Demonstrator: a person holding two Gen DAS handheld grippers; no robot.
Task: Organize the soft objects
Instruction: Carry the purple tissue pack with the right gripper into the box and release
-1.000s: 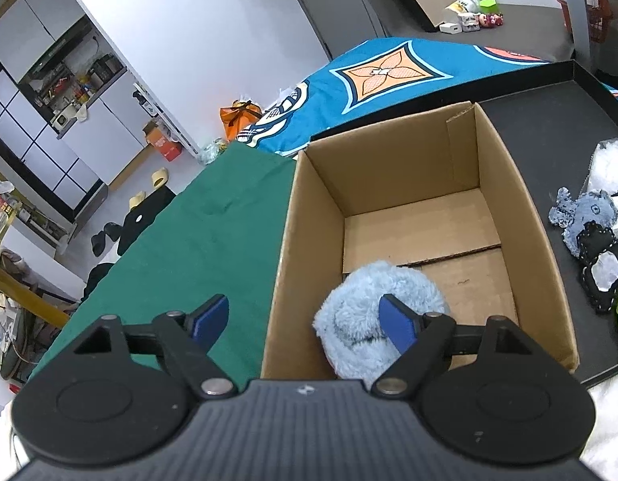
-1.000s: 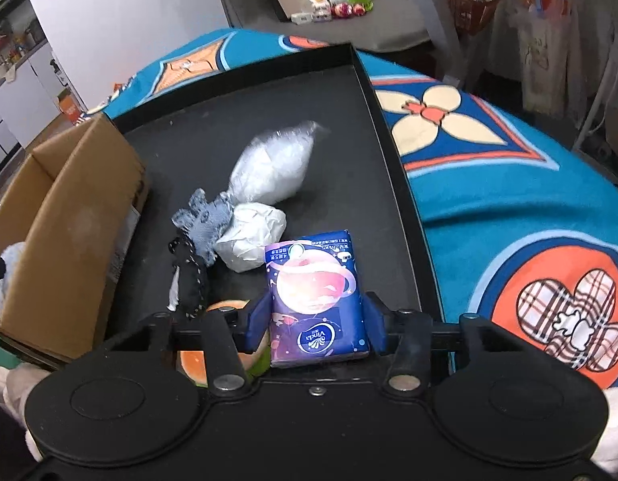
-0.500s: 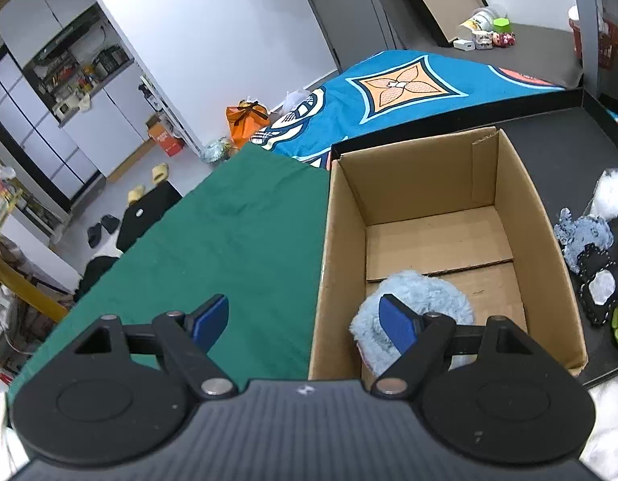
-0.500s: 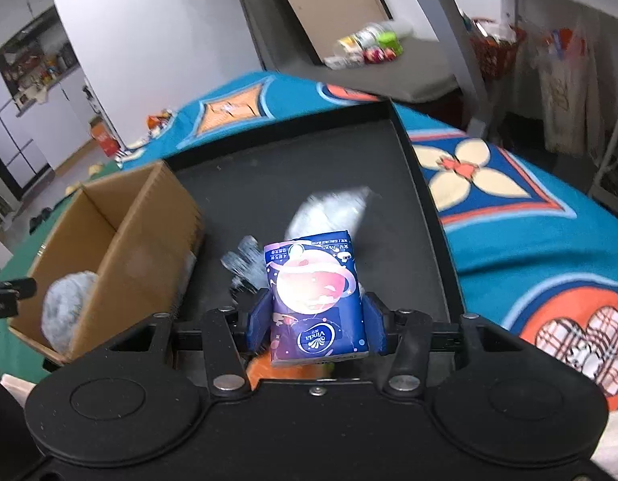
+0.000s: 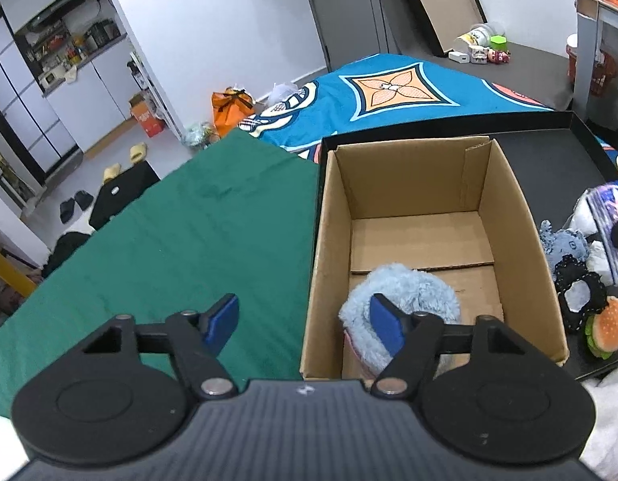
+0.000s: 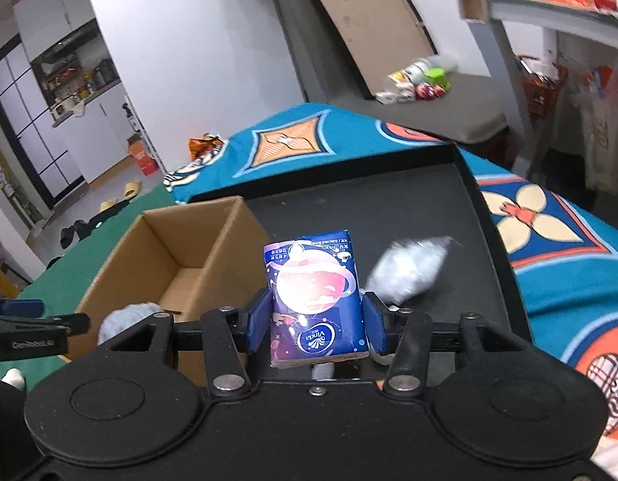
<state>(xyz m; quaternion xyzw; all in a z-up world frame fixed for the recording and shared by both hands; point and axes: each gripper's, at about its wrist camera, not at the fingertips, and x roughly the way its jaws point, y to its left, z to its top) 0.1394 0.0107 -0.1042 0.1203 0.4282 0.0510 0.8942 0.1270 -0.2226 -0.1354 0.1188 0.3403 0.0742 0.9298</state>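
A light-blue fluffy toy (image 5: 401,292) lies in the near end of the open cardboard box (image 5: 509,200). My left gripper (image 5: 304,324) hovers above the box's near left wall. Its jaws are closing with nothing pressed between the blue pads. My right gripper (image 6: 315,322) is shut on a blue and pink tissue pack (image 6: 315,300), held upright in the air above the black tray (image 6: 349,208), just right of the box (image 6: 180,248). In the left wrist view the tissue pack (image 5: 605,208) shows at the right edge.
On the tray right of the box lie a grey-blue plush (image 5: 563,240), a black lace piece (image 5: 577,292), a burger toy (image 5: 607,324) and a white plastic bag (image 6: 405,272). A green cloth (image 5: 188,240) covers the table left of the box.
The right gripper has lifted the tissue pack off the tray and swung it toward the box. The left gripper has drawn back and up from the fluffy toy, and its jaws have narrowed.
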